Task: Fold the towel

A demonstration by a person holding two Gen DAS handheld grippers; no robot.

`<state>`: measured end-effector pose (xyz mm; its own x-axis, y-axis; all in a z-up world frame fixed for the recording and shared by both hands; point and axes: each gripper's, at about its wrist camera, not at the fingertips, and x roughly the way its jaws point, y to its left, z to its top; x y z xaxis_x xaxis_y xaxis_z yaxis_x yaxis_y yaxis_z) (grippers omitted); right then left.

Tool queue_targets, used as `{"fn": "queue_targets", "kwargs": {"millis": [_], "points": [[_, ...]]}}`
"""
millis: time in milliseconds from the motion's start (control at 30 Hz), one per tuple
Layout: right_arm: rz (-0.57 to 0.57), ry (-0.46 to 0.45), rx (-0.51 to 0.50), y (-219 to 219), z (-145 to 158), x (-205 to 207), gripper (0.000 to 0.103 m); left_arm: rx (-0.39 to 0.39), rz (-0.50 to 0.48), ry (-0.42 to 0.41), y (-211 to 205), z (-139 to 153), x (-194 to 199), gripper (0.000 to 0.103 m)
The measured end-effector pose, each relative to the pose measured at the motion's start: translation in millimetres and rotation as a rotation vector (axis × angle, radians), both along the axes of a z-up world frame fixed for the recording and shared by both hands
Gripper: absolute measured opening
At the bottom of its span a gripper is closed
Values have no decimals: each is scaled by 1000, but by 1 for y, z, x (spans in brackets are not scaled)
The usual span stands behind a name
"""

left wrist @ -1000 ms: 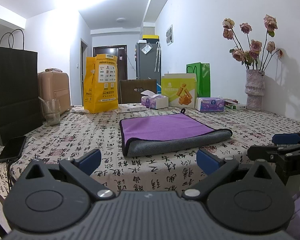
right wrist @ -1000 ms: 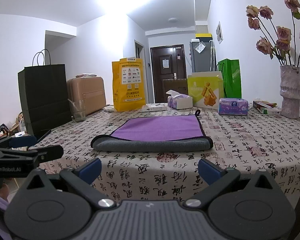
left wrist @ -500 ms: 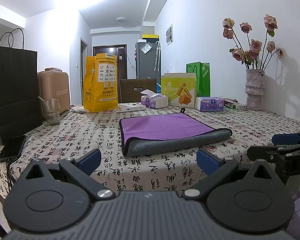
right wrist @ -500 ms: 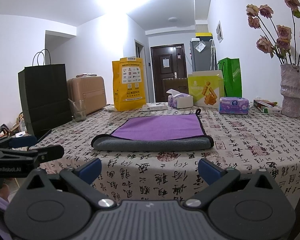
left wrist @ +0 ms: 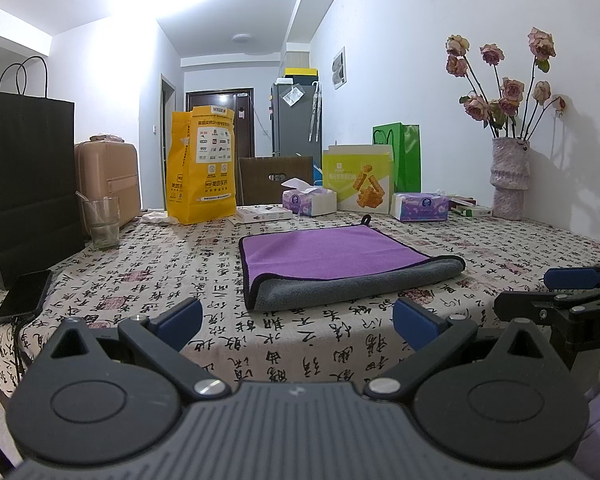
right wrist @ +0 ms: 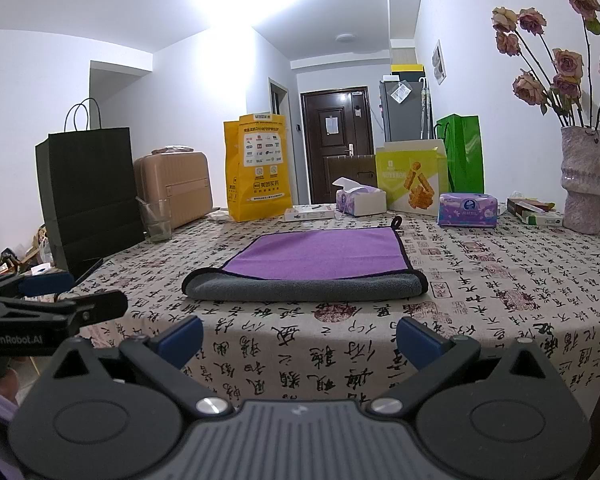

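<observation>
towel point(right wrist: 316, 264) lies folded once on the table point(right wrist: 500, 288), well ahead of us; soft, light, limp, we judge. left gripper point(left wrist: 296, 320) and right gripper point(right wrist: 298, 336) gape, empty. we'd pinch its side corners.

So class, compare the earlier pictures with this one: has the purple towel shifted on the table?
No. In the right wrist view the towel lies where it did, its loop corner pointing at the tissue box as before.
</observation>
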<state>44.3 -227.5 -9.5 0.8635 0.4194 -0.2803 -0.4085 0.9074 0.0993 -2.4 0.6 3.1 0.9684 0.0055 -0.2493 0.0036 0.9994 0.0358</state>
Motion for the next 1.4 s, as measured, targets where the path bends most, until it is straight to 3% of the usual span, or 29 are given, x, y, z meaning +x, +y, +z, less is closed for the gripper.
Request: {"fn": "queue_targets", "kwargs": {"millis": [467,967,1200,1400], "points": [[-17,-5,-3,-1,-1,2,103,5,16,7,1,-1,2,103],[-36,-19,7,-9,5,43,103,-26,48,65,13,-5,45,103],[-51,-3,-17,-17,5,61,101,-21,36,92,10,-5,65,103],[-45,20,-34,-22,1,85,92,-15,30,113,6,-6,86,103]]}}
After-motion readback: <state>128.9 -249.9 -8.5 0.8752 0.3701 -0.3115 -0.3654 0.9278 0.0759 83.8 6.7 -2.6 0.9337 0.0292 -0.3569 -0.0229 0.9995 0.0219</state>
